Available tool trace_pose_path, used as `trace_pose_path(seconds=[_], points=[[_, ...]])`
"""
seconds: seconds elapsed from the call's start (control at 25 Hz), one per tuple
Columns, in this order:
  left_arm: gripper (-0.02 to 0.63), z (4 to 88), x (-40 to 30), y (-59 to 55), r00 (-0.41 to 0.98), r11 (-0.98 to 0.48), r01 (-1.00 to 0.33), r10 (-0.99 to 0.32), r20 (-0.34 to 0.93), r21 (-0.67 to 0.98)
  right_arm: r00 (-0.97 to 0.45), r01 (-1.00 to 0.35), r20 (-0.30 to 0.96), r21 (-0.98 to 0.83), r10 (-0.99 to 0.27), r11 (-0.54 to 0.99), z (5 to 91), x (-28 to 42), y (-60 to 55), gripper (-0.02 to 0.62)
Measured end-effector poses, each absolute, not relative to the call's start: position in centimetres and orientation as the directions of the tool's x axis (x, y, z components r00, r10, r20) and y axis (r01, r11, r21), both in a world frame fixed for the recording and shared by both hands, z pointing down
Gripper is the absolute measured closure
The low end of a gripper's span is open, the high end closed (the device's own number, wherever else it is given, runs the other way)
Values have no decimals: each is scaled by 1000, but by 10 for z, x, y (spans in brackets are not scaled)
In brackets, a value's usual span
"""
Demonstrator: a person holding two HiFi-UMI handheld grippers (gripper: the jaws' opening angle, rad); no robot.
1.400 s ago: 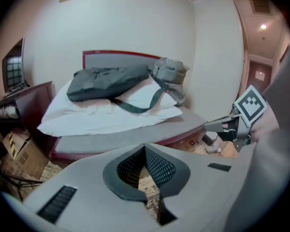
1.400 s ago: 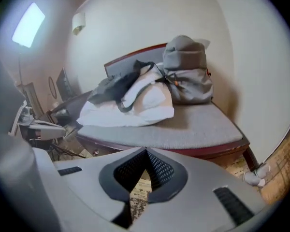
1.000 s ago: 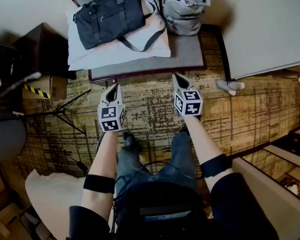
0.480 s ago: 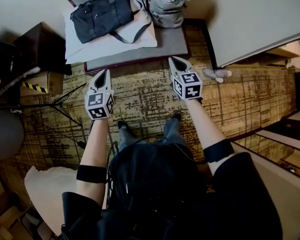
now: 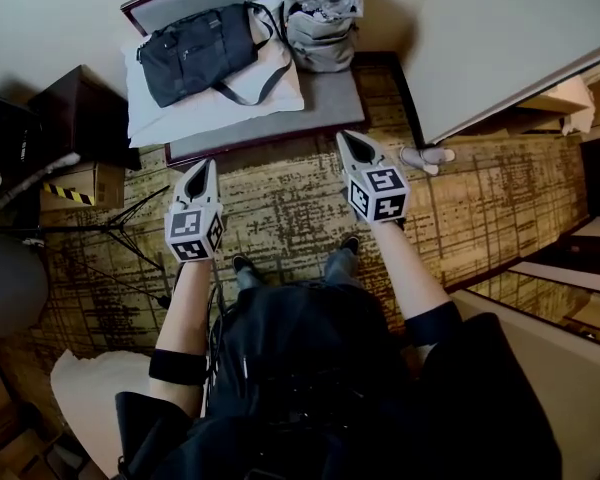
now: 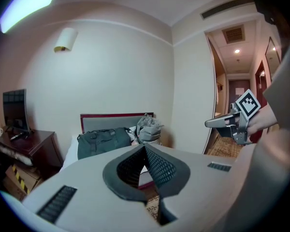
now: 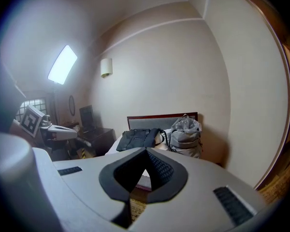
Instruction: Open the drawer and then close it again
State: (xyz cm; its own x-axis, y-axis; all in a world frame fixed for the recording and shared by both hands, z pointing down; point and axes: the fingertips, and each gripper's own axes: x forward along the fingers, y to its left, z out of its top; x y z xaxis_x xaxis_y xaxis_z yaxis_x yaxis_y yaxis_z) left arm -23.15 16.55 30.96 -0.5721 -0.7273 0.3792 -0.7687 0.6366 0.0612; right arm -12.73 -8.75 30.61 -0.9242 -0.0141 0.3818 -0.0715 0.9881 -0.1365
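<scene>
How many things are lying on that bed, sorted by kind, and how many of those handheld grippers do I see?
Bags: 2 (dark duffel bag, grey backpack)
Pillows: 1 (white pillow)
Grippers: 2 (left gripper, right gripper, both shut and empty)
Total: 5

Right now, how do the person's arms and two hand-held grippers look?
The left gripper and right gripper are pale grey wedge-shaped shells with black textured jaw linings, each bearing a white cube with black square markers. Forearms are bare, a black band near each elbow; sleeves are dark.
</scene>
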Motion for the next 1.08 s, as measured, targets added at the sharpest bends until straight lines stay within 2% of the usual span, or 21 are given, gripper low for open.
trace_pose_path(seconds=[1.08], points=[[604, 317, -218, 166, -568, 637, -769, -721, 397, 55, -892, -48, 451, -144, 22, 988, 333, -106, -73, 595]])
